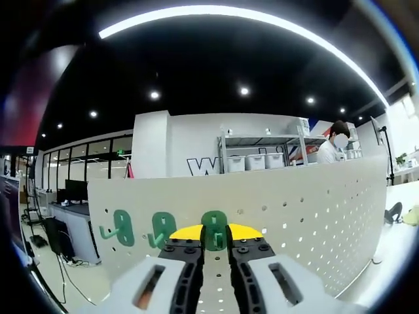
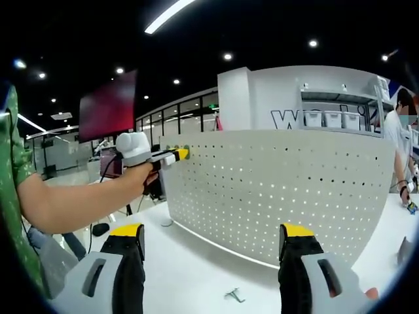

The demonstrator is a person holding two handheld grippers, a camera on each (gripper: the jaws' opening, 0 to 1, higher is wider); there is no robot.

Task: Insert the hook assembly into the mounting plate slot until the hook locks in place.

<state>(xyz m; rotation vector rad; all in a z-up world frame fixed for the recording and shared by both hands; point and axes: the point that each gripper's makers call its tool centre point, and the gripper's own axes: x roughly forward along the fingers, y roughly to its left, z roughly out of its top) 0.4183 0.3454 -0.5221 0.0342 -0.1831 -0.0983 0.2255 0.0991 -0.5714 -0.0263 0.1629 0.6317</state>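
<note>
Overhead, ceiling lights (image 1: 243, 91) shine above the white pegboard (image 2: 281, 190) and table (image 2: 196, 268).

Dark ceiling (image 1: 216, 59) with spotlights, white wall (image 1: 196, 137), glazed offices (image 1: 85, 160), shelving with bins (image 1: 262, 157).

My left gripper (image 1: 215, 247) sits right against the upright white perforated pegboard panel (image 1: 314, 216), its jaws closed around the rightmost green plastic hook (image 1: 214, 230). Two more green hooks (image 1: 122, 227) hang on the panel to its left. My right gripper (image 2: 213, 245) hovers spread above the white table (image 2: 190, 261), panel standing behind. A small hook piece (image 2: 233, 296) lies between its jaws.
</note>
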